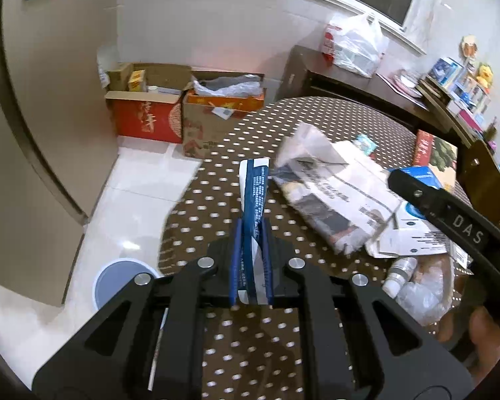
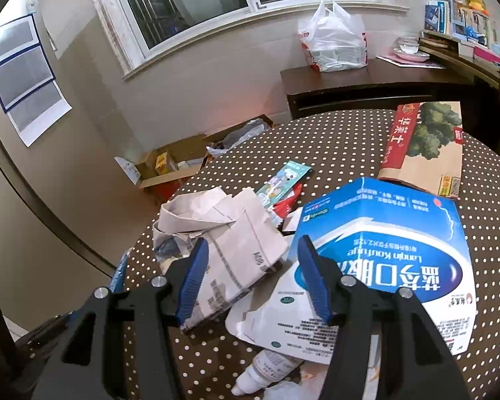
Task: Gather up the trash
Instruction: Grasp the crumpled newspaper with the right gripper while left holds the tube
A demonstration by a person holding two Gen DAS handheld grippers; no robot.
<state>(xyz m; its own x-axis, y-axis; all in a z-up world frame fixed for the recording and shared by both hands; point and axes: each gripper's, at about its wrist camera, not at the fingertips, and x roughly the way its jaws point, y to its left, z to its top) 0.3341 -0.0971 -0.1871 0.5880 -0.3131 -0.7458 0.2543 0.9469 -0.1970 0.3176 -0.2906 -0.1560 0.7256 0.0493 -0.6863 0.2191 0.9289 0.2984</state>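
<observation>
A blue-and-white wrapper [image 1: 254,196] stands pinched between the left gripper [image 1: 252,233] fingers, nearly closed on it. The right gripper [image 2: 250,256] hangs half open, holding nothing — crumpled newspaper [image 2: 223,243] beneath its fingers, blue box [image 2: 393,250] beside them.

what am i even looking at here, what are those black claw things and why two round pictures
No robot here: a person holds a two-finger gripper in each hand, each with a wide-angle camera looking along its fingers, hence two round pictures. The left gripper is shut on a blue and white wrapper. The right gripper is open, with nothing between its pads, hovering over the clutter. On the dotted tablecloth lie a crumpled newspaper, a blue medicine box, a white pouch, a small white bottle and a flat carton with a tree. On the floor stands a round bin.
</observation>
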